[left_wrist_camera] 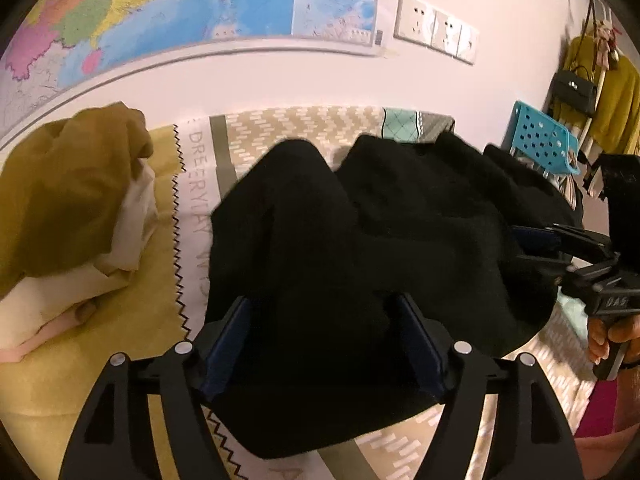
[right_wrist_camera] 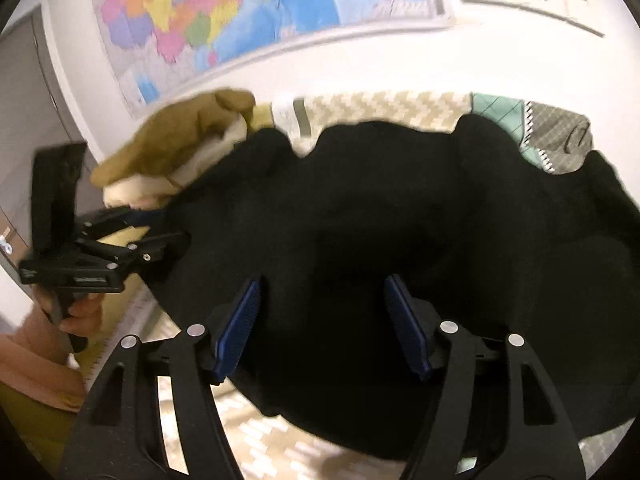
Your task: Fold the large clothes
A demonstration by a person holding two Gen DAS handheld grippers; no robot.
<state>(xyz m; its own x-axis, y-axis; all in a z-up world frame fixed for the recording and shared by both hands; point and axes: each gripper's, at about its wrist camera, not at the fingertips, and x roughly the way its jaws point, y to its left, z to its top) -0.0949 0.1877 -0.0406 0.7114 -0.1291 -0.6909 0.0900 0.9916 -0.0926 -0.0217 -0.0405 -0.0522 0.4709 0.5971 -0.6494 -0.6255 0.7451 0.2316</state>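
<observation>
left wrist view: black garment (left_wrist_camera: 360, 240) lies bunched, unfolded on the bed (left_wrist_camera: 304, 124); left tool (left_wrist_camera: 324, 344) and right tool (right_wrist_camera: 320, 328) both spread apart over it, folding barely begun.

Matt black cloth garment (left_wrist_camera: 380, 240), glossy paper map (left_wrist_camera: 160, 20)

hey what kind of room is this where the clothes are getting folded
Probably a bedroom at home. A black garment lies on a patterned bedspread, a colourful map hangs on the wall, and clothes and a handbag hang on a rack in the corner.
</observation>
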